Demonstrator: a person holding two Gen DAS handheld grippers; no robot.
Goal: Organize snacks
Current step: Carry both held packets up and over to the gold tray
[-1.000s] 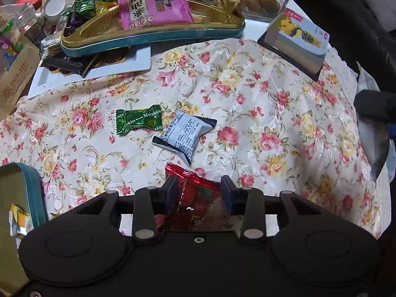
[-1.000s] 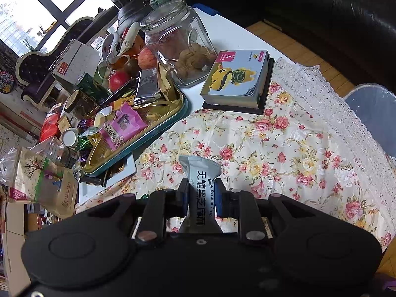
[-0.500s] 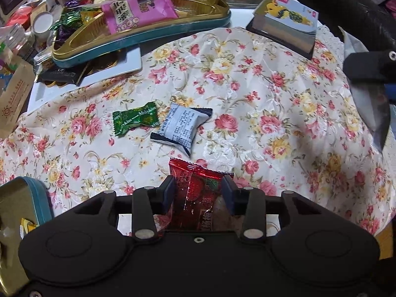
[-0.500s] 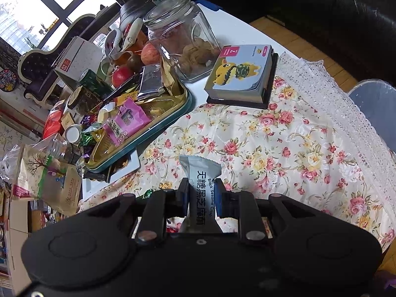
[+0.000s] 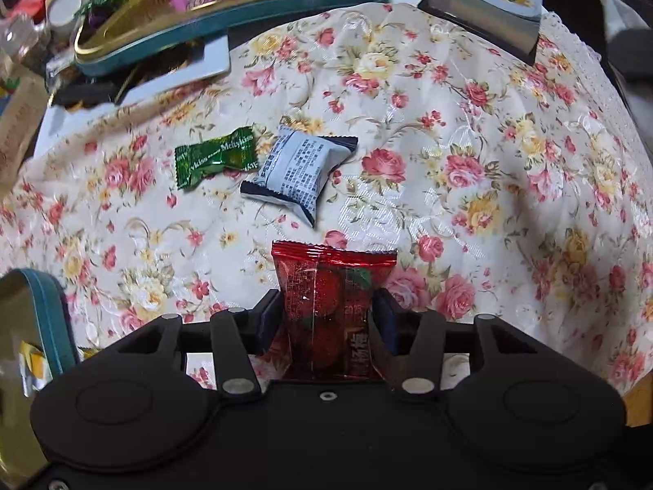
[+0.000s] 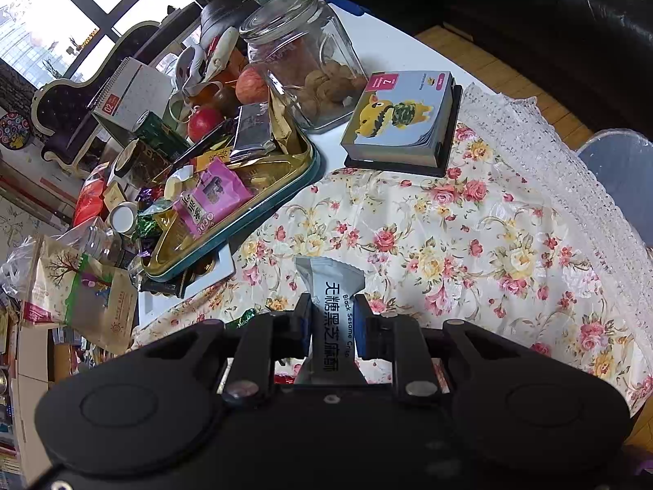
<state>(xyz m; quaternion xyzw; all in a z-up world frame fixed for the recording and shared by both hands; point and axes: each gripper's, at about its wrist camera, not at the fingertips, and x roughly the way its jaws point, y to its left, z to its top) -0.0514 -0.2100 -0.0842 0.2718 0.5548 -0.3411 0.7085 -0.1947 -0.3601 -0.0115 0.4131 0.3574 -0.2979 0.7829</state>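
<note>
My left gripper [image 5: 326, 318] is shut on a red snack packet [image 5: 332, 302], held above the floral tablecloth [image 5: 469, 155]. Ahead of it on the cloth lie a green Meltykiss candy [image 5: 214, 159] and a grey-and-black snack packet [image 5: 300, 171]. My right gripper [image 6: 332, 326] is shut on a grey black-sesame-crisp packet [image 6: 332, 298], held above the cloth [image 6: 469, 245]. A gold-and-teal tin tray [image 6: 261, 212] at the left back holds a pink packet [image 6: 212, 196] and several other snacks; it also shows in the left wrist view [image 5: 228, 24].
A second teal tin [image 5: 41, 310] sits at the left edge. A small picture book [image 6: 402, 122] and a glass cookie jar [image 6: 306, 65] stand behind the cloth. Fruit, boxes and bags crowd the far left. A black sofa lies beyond the table.
My left gripper has moved forward toward the candies on the cloth, and the red packet now stands straighter between its fingers. My right gripper has shifted slightly, still holding its packet.
</note>
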